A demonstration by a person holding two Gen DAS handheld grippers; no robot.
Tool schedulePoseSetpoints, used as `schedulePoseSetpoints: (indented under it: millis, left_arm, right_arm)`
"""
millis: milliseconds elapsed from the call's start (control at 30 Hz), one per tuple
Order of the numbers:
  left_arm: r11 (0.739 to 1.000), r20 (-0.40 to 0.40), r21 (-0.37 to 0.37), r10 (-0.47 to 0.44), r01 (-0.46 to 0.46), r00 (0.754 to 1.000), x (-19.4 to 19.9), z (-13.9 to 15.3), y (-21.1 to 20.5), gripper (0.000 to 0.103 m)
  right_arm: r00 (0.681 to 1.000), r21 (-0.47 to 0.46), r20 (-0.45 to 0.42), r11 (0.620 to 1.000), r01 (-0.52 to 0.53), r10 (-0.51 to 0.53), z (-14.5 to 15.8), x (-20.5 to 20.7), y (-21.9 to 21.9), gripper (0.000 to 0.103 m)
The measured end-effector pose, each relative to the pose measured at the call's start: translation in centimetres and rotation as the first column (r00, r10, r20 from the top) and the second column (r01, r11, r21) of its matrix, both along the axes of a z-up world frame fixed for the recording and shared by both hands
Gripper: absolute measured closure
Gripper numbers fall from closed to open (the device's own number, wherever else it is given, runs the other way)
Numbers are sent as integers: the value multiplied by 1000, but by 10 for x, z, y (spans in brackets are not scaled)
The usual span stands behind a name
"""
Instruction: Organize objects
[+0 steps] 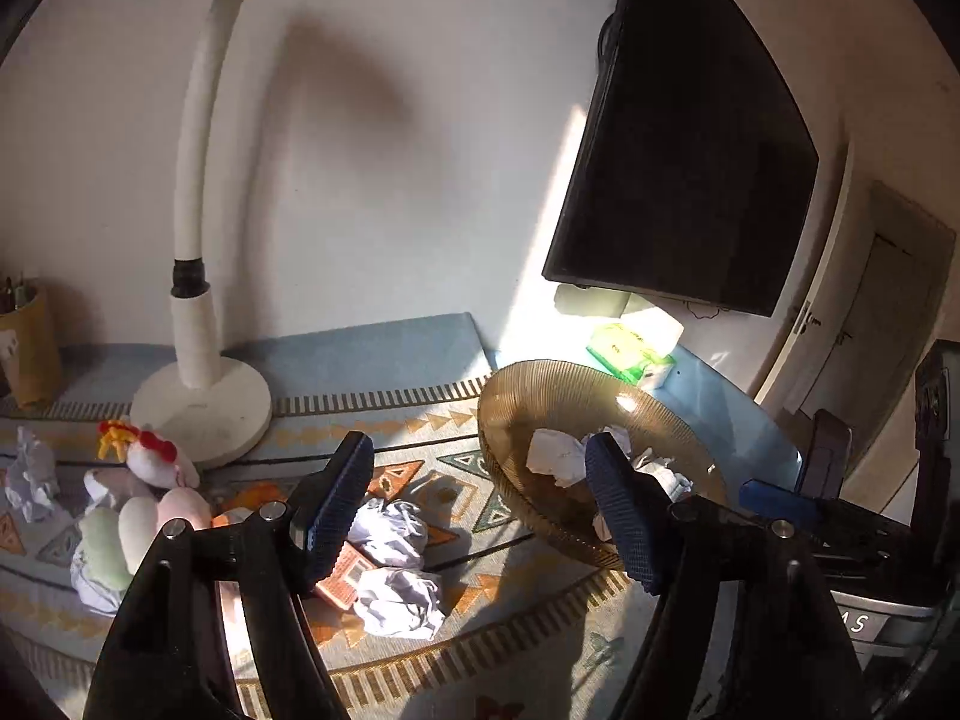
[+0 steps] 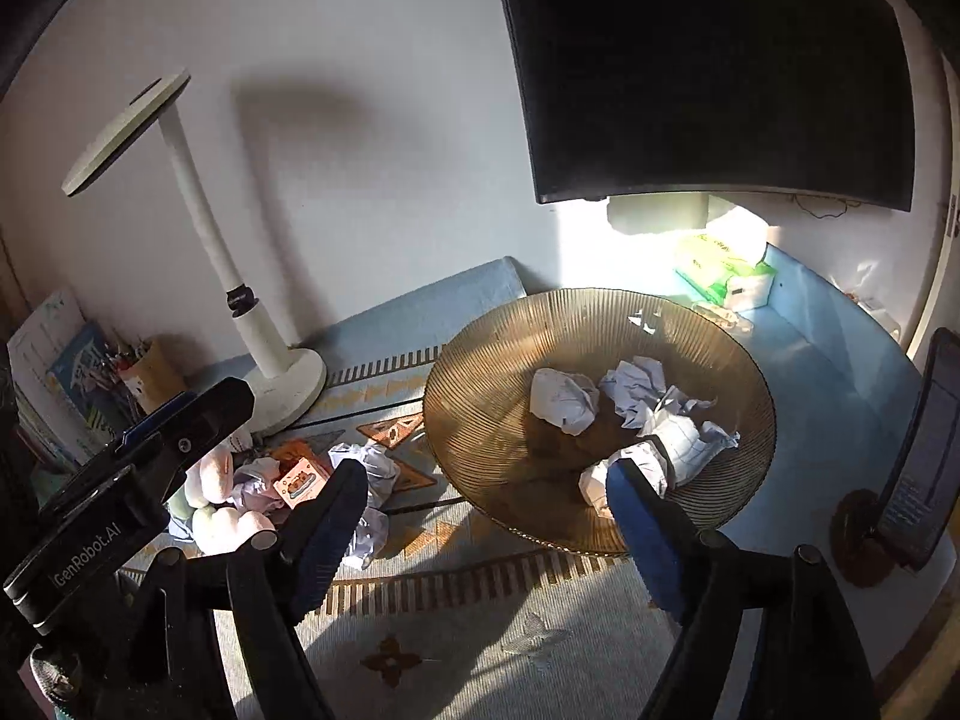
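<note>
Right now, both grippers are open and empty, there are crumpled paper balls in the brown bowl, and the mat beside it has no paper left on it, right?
Not quite. The left gripper and right gripper are open and empty, and the brown bowl holds crumpled paper balls, but the mat still has loose paper balls on it. The left wrist view shows this best.

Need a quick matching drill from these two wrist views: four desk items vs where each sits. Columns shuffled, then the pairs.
Things:
1. desk lamp
2. tissue pack
3. paper balls
4. plush toys

Places:
A. inside the amber bowl
B. under the monitor
C. on the mat, left of the loose paper wads
D. standing left of the bowl, by the wall

Pairs: 1-D, 2-B, 3-A, 4-C
</note>
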State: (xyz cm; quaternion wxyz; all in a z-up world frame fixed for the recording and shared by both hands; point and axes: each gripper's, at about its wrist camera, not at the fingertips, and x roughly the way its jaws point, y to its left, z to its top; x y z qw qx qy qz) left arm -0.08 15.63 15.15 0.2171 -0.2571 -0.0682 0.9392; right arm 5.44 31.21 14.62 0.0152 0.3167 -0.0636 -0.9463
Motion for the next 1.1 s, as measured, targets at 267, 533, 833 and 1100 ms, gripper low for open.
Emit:
schedulePoseSetpoints:
  millis: [267, 533, 833, 1100]
  left_arm:
    - [953, 51, -80, 297, -293, 953, 46, -49, -120, 31]
    - [950, 77, -102, 305, -296, 949, 38, -99, -154, 30]
    - [957, 167, -32, 289, -288, 943, 34, -107, -165, 30]
    - [958, 150, -70, 286, -279, 946, 36, -107, -157, 30]
  right_arm:
    - [976, 4, 20, 976, -218, 217, -69, -3, -100, 22]
    - [958, 71, 138, 963, -262, 250, -112, -21, -133, 23]
    - [960, 78, 126, 962, -260, 250, -113, -18, -133, 23]
    - [967, 94, 115, 967, -238, 227, -111, -17, -132, 23]
